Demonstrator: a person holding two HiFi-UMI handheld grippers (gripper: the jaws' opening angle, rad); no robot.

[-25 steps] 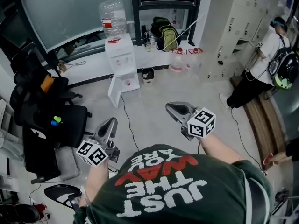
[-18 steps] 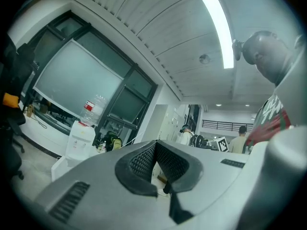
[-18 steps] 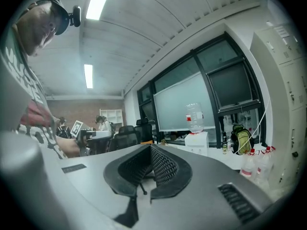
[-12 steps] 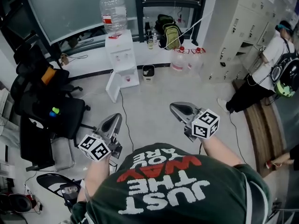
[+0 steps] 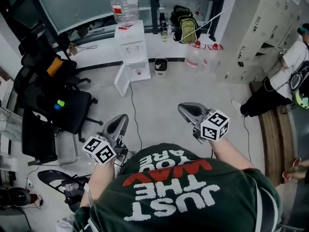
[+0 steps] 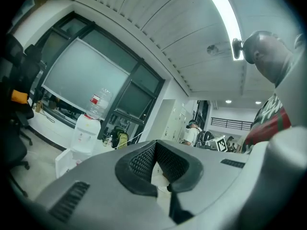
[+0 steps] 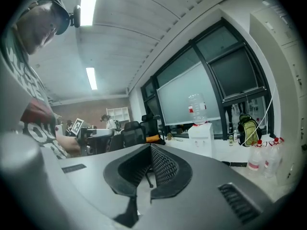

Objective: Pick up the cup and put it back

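Note:
I cannot make out a cup in any view. My left gripper (image 5: 120,120) is held at waist height over the grey floor, its jaws shut with nothing between them; its own view shows the closed tips (image 6: 154,145). My right gripper (image 5: 183,108) is level with it, also shut and empty, with its tips meeting (image 7: 150,147). Both point toward a white water dispenser (image 5: 133,47) with a big bottle on top, standing against the window ledge some way ahead. The dispenser (image 6: 86,133) also shows in the left gripper view, and the dispenser (image 7: 204,135) in the right gripper view.
Black office chairs (image 5: 53,95) crowd the left side. A small bin (image 5: 161,65), a green backpack (image 5: 187,28) and water jugs (image 5: 195,59) sit along the far ledge. Pale lockers (image 5: 270,23) and a standing person (image 5: 289,76) are at the right. A cable (image 5: 133,110) trails across the floor.
The room has slid rightward in the head view as the person moved; the chairs and dispenser sit further right. Both grippers stay shut and sit slightly lower in the frame.

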